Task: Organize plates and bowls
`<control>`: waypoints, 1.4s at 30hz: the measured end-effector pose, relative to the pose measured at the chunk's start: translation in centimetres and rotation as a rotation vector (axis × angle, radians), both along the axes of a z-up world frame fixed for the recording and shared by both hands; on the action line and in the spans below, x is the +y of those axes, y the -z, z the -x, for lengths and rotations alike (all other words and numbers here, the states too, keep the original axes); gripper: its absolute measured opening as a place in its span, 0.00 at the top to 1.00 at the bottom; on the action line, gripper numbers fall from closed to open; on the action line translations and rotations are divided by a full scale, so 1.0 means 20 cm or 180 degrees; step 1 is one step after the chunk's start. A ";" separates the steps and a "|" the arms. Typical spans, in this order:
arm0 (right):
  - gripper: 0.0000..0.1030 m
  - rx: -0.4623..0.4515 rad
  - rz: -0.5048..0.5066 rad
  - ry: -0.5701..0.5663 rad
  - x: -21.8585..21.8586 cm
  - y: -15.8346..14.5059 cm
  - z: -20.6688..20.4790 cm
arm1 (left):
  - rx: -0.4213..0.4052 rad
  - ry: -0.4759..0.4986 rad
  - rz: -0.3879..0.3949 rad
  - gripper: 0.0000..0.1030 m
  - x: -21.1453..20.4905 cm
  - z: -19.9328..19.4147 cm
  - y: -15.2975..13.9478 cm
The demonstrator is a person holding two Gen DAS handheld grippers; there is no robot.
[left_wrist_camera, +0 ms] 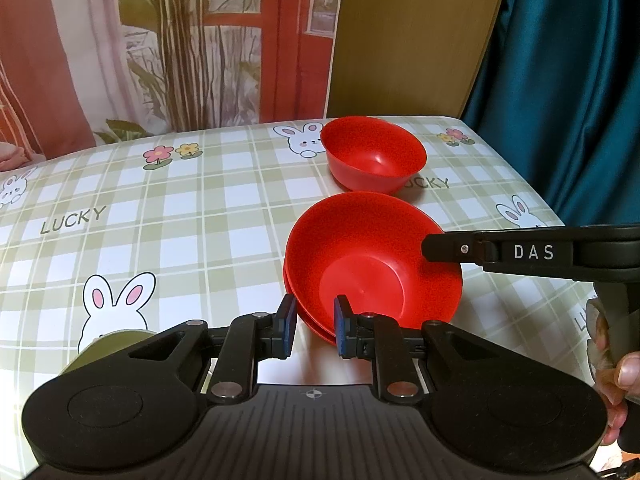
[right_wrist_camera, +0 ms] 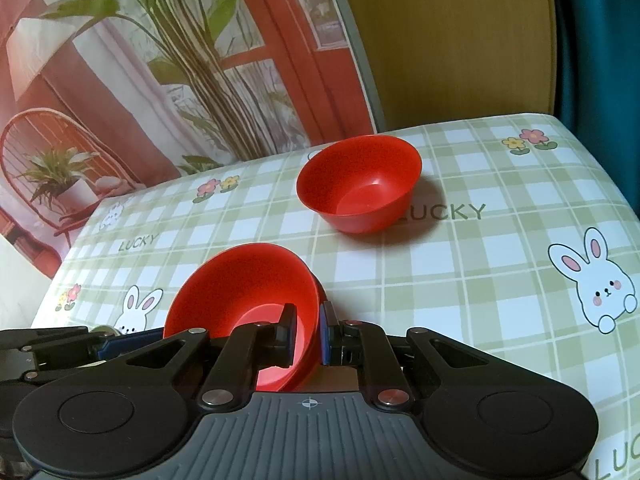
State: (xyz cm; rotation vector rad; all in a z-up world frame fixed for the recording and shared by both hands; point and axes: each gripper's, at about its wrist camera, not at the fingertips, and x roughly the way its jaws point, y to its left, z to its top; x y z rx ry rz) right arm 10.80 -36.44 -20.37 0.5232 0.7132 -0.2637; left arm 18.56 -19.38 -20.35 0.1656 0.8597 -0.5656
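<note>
Two wide red bowls sit stacked (left_wrist_camera: 372, 264) on the checked tablecloth, also seen in the right wrist view (right_wrist_camera: 240, 288). My left gripper (left_wrist_camera: 316, 326) is open, its fingers straddling the stack's near rim without pinching it. My right gripper (right_wrist_camera: 308, 330) is shut on the stack's right rim, one finger inside and one outside; it enters the left wrist view from the right (left_wrist_camera: 436, 246). A smaller, deeper red bowl (left_wrist_camera: 374, 154) stands alone behind the stack, also in the right wrist view (right_wrist_camera: 360, 184).
An olive-green round object (left_wrist_camera: 104, 346) lies at the near left, partly behind my left gripper. The table (left_wrist_camera: 180, 208) ends at a printed backdrop behind and a teal curtain (left_wrist_camera: 560, 80) on the right.
</note>
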 end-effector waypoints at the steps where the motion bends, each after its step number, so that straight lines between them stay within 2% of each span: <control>1: 0.88 0.0004 0.0004 0.0002 0.00 0.00 0.00 | -0.0008 0.0004 -0.0009 0.81 0.00 0.00 0.00; 4: 0.88 0.0019 0.0031 0.0007 0.00 0.00 0.00 | -0.0028 0.0025 -0.0038 0.76 -0.01 0.00 0.01; 6: 0.85 0.0021 0.0062 -0.0002 0.01 0.00 -0.01 | -0.0036 0.0025 -0.0021 0.62 0.00 0.00 0.01; 9: 0.83 0.0021 0.0128 -0.0030 0.01 0.00 -0.01 | -0.0098 0.0072 0.0006 0.55 0.00 0.01 -0.01; 16: 0.82 -0.0057 0.0483 -0.0183 0.04 -0.07 0.01 | -0.0246 0.0155 0.0014 0.54 0.01 0.02 -0.07; 27: 0.79 -0.0162 0.0580 -0.0065 -0.07 -0.13 0.04 | -0.0449 0.0166 0.0359 0.54 0.01 0.00 -0.21; 39: 0.75 -0.0313 0.0795 -0.0019 -0.20 -0.17 0.07 | -0.0617 0.0129 0.0363 0.54 -0.02 -0.06 -0.25; 42: 0.75 -0.0384 0.0867 0.0032 -0.22 -0.18 0.09 | -0.0645 0.0062 0.0488 0.54 0.00 -0.09 -0.28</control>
